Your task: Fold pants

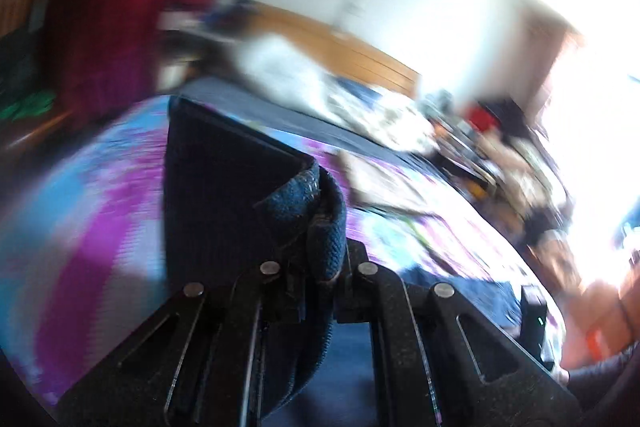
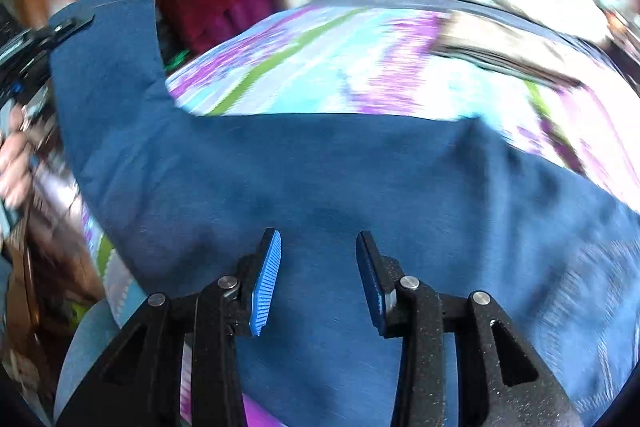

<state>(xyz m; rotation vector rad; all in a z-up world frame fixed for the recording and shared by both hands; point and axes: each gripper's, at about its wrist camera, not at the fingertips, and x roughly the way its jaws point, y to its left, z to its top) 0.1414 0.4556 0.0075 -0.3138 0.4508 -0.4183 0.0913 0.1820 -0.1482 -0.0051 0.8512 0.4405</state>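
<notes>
Draping limply over the bed (image 2: 320, 67), the pants (image 2: 320, 179) look like soft blue denim-type cloth: fairly light, floppy, not fragile, and with enough body along hems and seams to give a firm purchase. I judge the thick hemmed edges or the waistband the best places to take hold, since a pinch in the middle of a panel would only bunch the fabric.

Most of the garment lies spread across the near part of the bed's purple, blue and green patterned cover, with one leg rising up and away from it toward the left gripper (image 2: 60, 27), which appears at the left edge of the right wrist view, gripped by a person's hand (image 2: 16, 163).

In the left wrist view, the left gripper (image 1: 316, 267) has its jaws closed tight on a rolled, thick edge of the pants (image 1: 224, 195), the cloth bulging out between and over them and hanging taut, lifted clear of the bed cover (image 1: 80, 211).

The right gripper (image 2: 318, 279) sits just above the flat spread of the pants with its jaws moderately apart, the blue ribbed pads (image 2: 266, 283) bare. It holds nothing; whether the tips brush the cloth I cannot tell, as the picture is motion-blurred.
</notes>
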